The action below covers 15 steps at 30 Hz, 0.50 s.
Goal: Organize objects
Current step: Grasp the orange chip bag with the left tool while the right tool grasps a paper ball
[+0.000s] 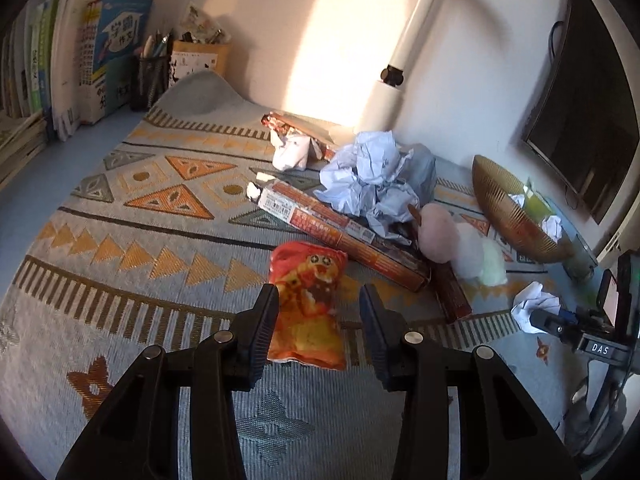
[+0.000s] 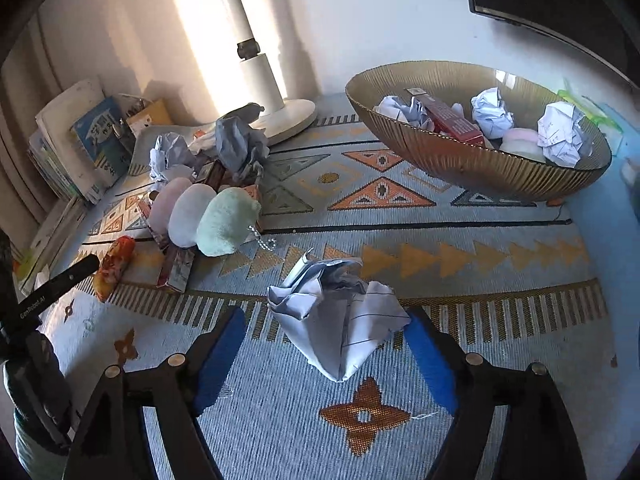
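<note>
The left gripper [image 1: 319, 322] gapes wide around the orange snack bag [image 1: 307, 305] on the patterned mat [image 1: 132, 248], gripping nothing. The right gripper [image 2: 326, 354] likewise straddles a crumpled paper [image 2: 340, 318] — only its view shows the gold bowl [image 2: 452, 160] holding paper wads.

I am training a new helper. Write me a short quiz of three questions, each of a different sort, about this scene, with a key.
1. True or false: the left tool is shut on the snack bag.
2. Multiple choice: what lies between the fingers of the right tool? A. a plush toy B. a paper ball C. a red box
3. Fill in: the bowl already holds paper balls, a pink plush and a red ____.

Key: 1. false, the jaws stand open on either side of the bag. 2. B. 3. box.
</note>
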Each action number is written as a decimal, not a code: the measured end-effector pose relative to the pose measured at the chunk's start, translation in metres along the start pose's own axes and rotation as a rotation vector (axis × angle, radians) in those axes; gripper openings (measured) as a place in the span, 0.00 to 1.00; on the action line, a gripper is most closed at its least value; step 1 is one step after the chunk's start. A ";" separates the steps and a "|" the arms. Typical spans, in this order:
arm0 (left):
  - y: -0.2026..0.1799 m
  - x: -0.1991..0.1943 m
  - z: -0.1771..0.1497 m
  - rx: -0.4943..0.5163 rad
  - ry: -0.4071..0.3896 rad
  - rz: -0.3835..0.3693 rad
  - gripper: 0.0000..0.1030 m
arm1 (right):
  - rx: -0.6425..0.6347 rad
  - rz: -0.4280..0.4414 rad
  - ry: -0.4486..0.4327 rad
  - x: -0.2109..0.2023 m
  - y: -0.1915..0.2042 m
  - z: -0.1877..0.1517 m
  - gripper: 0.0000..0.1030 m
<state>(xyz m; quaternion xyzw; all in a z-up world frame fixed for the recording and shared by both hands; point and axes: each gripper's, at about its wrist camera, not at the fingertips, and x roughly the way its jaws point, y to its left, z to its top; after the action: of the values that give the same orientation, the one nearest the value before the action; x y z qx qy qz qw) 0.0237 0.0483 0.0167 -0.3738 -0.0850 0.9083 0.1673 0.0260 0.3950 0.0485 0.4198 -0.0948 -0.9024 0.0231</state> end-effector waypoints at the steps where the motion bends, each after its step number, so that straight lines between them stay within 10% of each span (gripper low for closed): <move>1: 0.000 0.002 0.000 0.003 0.010 0.002 0.39 | 0.003 -0.003 -0.001 0.000 -0.001 0.000 0.78; 10: -0.011 0.024 -0.001 0.048 0.115 0.102 0.61 | 0.009 -0.033 0.011 0.003 -0.002 0.000 0.78; 15: -0.010 0.023 -0.001 0.050 0.108 0.128 0.38 | -0.013 -0.023 -0.005 0.000 0.002 -0.002 0.55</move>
<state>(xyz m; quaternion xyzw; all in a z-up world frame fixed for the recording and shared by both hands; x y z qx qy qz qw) 0.0119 0.0664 0.0038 -0.4228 -0.0292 0.8975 0.1224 0.0276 0.3925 0.0476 0.4185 -0.0840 -0.9042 0.0152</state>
